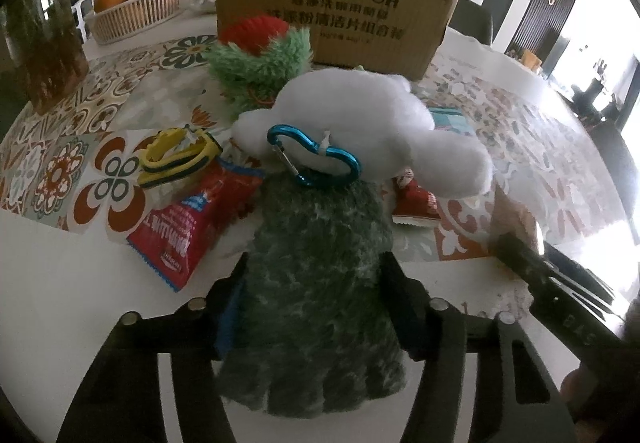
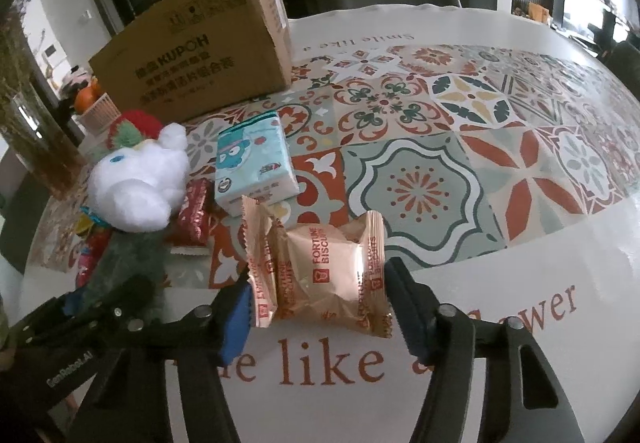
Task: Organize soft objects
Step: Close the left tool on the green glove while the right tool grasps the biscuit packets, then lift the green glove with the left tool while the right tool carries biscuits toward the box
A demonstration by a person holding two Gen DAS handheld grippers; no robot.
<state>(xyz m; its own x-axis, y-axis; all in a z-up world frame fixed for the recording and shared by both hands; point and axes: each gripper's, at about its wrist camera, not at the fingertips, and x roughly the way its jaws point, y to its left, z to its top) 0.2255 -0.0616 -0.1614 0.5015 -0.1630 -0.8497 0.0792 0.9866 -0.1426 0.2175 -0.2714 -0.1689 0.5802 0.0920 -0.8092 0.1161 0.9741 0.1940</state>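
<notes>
**A:** What does the left wrist camera catch that the right one misses?

**B:** The back of the dark green plush (image 1: 320,283), pinched between the two fingers of the left claw (image 1: 316,307). A white plush (image 1: 360,127) sits at its far end, with a blue heart-shaped carabiner (image 1: 316,157) clipped where the two meet. Beyond that lie a light green plush with a red top (image 1: 260,55), a yellow-and-black striped band (image 1: 176,159) and a red snack packet (image 1: 192,227), all on the patterned counter (image 1: 60,171). A basket of oranges (image 1: 136,3) stands far left, beside the cardboard box (image 1: 340,3).

**A:** And the right wrist view?

**B:** It shows the white plush's face side (image 2: 140,183), plus items mostly hidden from the left camera: a pale blue tissue pack (image 2: 256,163), a small red wrapper (image 2: 196,215) and two gold Fortune Biscuits packets (image 2: 320,275). The left claw appears at the lower left (image 2: 108,303), closed on the dark green plush (image 2: 128,259).

**A:** The right claw?

**B:** The right claw (image 2: 316,303) is spread wide, gripping nothing. The biscuit packets lie between its fingers, the blue-padded left finger (image 2: 236,323) touching or almost touching the nearer packet's edge. The plush toys lie well off to its left, near the box (image 2: 192,55).
</notes>
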